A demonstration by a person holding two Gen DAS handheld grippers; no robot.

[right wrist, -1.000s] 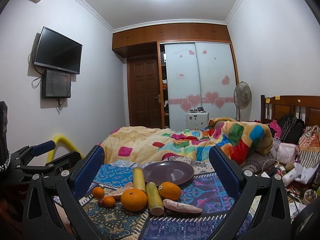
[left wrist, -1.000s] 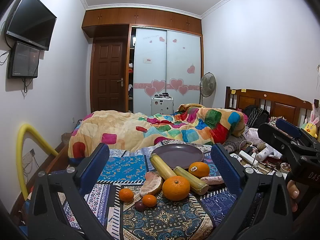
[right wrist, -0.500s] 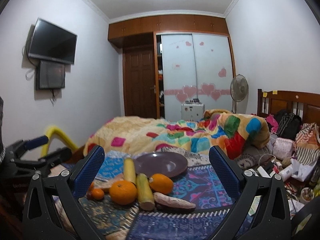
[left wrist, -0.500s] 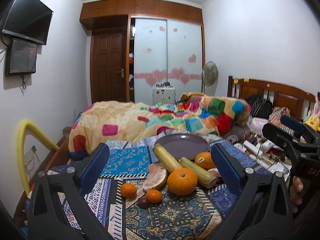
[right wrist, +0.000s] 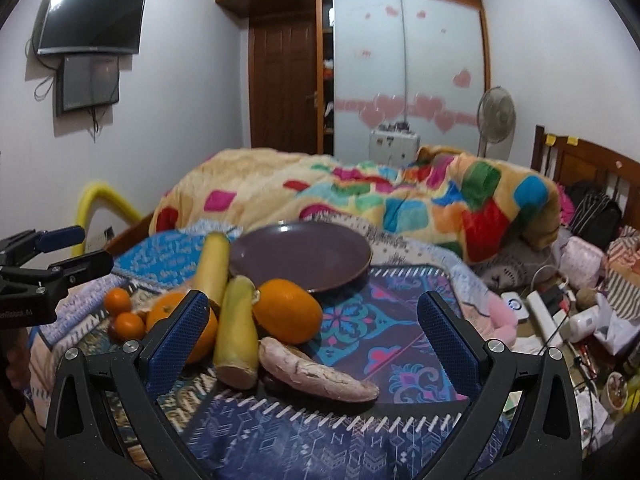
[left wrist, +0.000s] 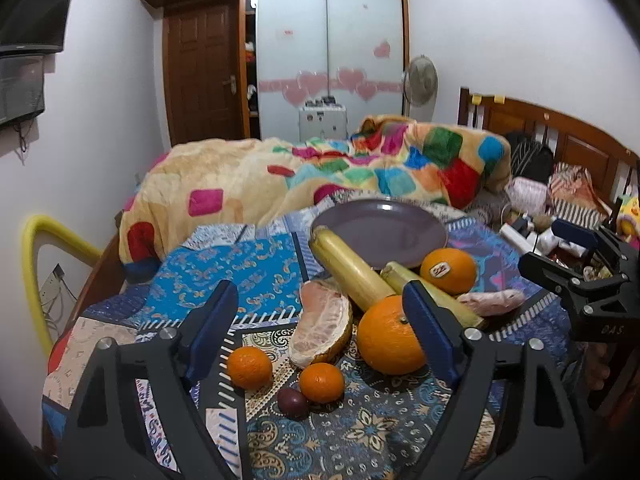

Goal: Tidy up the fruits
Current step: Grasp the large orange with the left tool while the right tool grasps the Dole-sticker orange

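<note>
we hold the left gripper [left wrist: 320,320] above the near edge of the patterned cloth [left wrist: 248,276], its blue-padded jaws spread wide with nothing between them. framed in that gap lie a pomelo wedge [left wrist: 323,328], two small tangerines [left wrist: 249,367] [left wrist: 322,382] and a dark passion fruit [left wrist: 293,402] touching the nearer tangerine. a large orange [left wrist: 386,336] sits partly behind the right pad. two sugarcane pieces [left wrist: 352,266] [left wrist: 430,292] run back toward the purple plate [left wrist: 380,228], which holds nothing; the longer piece rests against its rim. a stickered orange [left wrist: 449,270] lies just beside the plate, and a sweet potato [left wrist: 490,303] lies near it.

our right gripper [right wrist: 316,332] also hangs with its jaws apart and unloaded, over the cloth to the right of the pile. in its view the sweet potato [right wrist: 316,370] lies nearest, touching a sugarcane end [right wrist: 236,336], with an orange [right wrist: 286,310] behind. the colourful blanket [right wrist: 360,200] lies bunched beyond the plate [right wrist: 300,256].
</note>
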